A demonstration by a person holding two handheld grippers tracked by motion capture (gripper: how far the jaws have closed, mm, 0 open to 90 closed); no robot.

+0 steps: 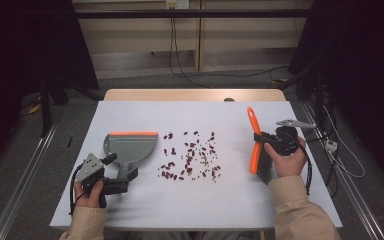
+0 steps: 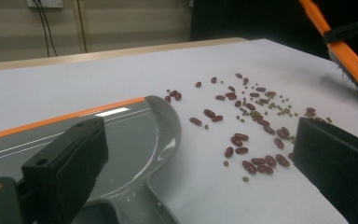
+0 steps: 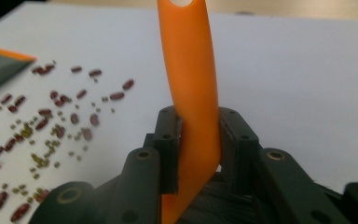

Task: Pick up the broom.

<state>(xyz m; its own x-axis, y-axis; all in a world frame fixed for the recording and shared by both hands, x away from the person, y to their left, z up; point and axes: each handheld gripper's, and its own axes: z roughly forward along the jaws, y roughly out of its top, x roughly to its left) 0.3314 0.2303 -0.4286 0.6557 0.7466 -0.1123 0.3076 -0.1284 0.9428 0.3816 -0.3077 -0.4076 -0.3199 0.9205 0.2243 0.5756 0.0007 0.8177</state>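
At the right of the high view, your right gripper (image 1: 266, 141) is clamped on the orange brush (image 1: 254, 141), bristles off the table. Sweep hard and the beans (image 1: 192, 155) mid-frame scatter past the dustpan (image 1: 130, 146), whose handle your left gripper (image 1: 125, 180) seems to straddle; grip unclear.

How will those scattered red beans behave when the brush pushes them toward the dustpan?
The red beans look small, smooth and rounded, so they will probably roll and scatter rather than slide together. They lie loose and apart, so several strokes seem likely. The dustpan lies flat nearby, so light ones may skip past its orange edge.
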